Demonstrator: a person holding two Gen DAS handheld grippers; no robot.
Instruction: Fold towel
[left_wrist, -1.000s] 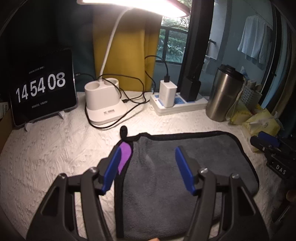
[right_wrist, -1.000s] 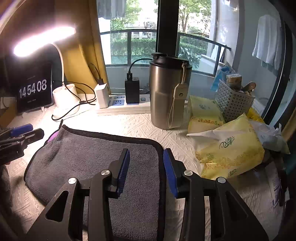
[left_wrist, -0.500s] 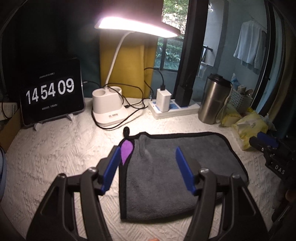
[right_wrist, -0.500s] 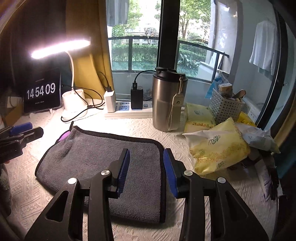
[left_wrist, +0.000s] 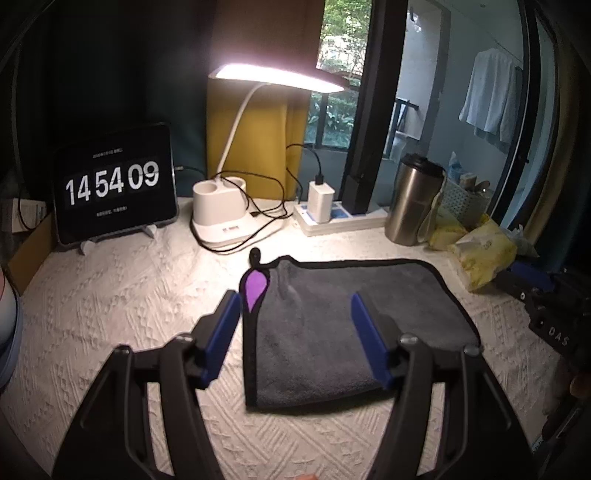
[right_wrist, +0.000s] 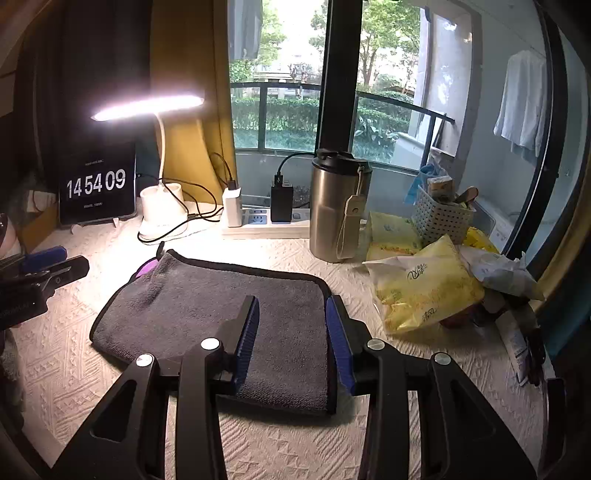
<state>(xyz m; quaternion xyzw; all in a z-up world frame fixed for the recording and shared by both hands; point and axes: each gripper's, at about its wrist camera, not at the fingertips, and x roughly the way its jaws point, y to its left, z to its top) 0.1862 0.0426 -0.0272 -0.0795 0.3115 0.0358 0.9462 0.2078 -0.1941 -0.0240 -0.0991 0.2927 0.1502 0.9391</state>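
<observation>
The grey towel (left_wrist: 354, 325) is lying flat on the white textured counter (left_wrist: 122, 302), directly ahead of and below both pairs of jaws, and it is looking already folded at least once: its black-piped edges are forming a compact rectangle, a doubled layer seems to be showing along the near edge in the right wrist view, and a purple underside patch (left_wrist: 255, 286) is peeking out at the far corner just beyond the left jaw of the left gripper (left_wrist: 295, 332). That gripper is hovering above the towel's left portion with its jaws standing wide apart and gripping nothing; its left jaw is sitting over bare counter just beside the towel's left edge, its right jaw over the cloth. The right gripper (right_wrist: 291, 332) is hanging over the towel's right end with its jaws moderately open and likewise empty, the right jaw lining up with the right-hand piped edge (right_wrist: 325, 291) and the left jaw over the grey pile. Whether either is touching the fabric cannot be told, though both seem to be clear of it. Judging from this, the folding is appearing largely done, possibly finished; if another fold is wanted, what is remaining is pinching one short edge and carrying it across to the other, and perhaps tucking in that stray purple corner and the small black hanging loop (left_wrist: 255, 254) beyond it. The metal tumbler (right_wrist: 338, 206) and yellow tissue packs (right_wrist: 424, 288) are standing beyond and to the right of the right jaws, near the towel but apart from it.
</observation>
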